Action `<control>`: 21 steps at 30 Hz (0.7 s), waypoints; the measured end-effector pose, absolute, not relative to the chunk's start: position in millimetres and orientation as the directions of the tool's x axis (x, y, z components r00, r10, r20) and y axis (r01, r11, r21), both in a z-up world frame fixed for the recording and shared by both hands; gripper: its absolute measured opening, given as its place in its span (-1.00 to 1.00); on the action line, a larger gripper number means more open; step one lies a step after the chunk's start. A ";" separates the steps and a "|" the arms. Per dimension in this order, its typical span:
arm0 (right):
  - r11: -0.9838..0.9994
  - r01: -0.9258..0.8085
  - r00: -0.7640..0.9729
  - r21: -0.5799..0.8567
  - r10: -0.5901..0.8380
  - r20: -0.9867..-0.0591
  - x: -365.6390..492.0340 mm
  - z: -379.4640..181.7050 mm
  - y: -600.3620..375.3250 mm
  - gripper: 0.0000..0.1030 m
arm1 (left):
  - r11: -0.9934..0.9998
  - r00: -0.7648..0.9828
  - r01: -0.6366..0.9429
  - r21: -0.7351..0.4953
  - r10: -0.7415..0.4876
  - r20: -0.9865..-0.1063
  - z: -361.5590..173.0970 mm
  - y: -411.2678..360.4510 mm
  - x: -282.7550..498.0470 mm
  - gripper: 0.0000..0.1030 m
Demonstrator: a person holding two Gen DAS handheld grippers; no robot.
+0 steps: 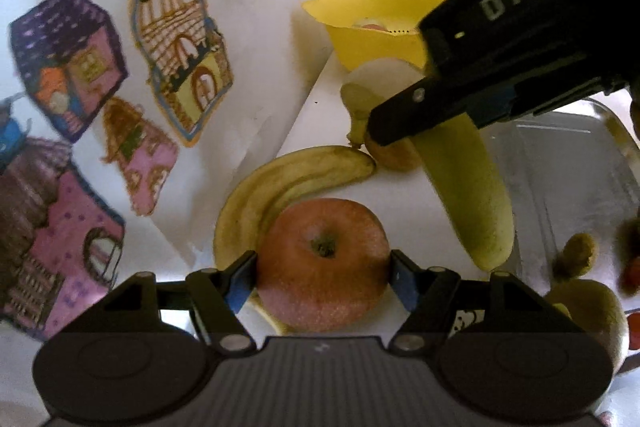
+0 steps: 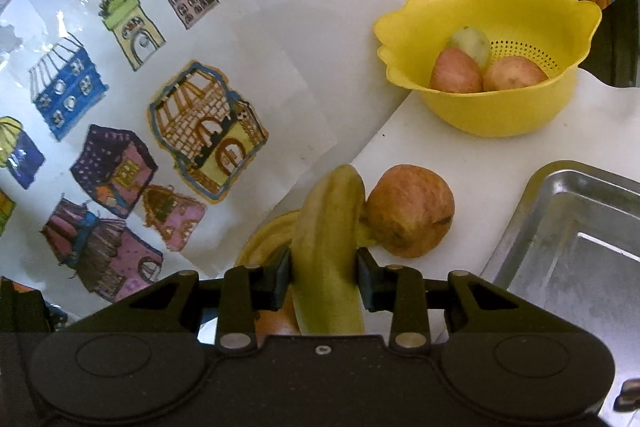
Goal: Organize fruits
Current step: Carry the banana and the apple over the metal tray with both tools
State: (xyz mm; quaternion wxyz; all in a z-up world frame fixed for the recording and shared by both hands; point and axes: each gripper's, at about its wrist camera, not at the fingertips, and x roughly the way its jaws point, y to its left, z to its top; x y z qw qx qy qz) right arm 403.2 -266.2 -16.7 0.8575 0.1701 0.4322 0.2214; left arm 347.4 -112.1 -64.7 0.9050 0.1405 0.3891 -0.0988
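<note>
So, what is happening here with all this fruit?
A person is sorting fruit with a gripper in each hand. The left gripper is closed on a red apple, and the right gripper clamps a greenish banana. Another banana and an apple lie on the white table. The yellow colander already holds three fruits; beside it stands a metal tray.

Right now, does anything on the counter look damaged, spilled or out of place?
Nothing spilled. The banana lying on the counter shows brown bruised streaks, and the loose apple beside it looks browned and dented. The yellow colander stands upright with three fruits inside.
</note>
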 end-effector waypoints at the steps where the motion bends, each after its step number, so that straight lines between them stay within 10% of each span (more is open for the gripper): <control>1: 0.842 -0.233 0.531 0.487 0.530 -0.661 400.9 -14.9 -268.0 -0.30 | 0.943 0.680 0.284 0.174 -0.070 -0.730 -63.2 -111.3 345.8 0.42; 21: 0.853 -0.154 0.662 0.499 0.464 -0.589 337.1 23.7 -329.6 -0.30 | 0.951 0.724 0.290 0.110 -0.143 -0.675 -15.7 -143.6 317.4 0.42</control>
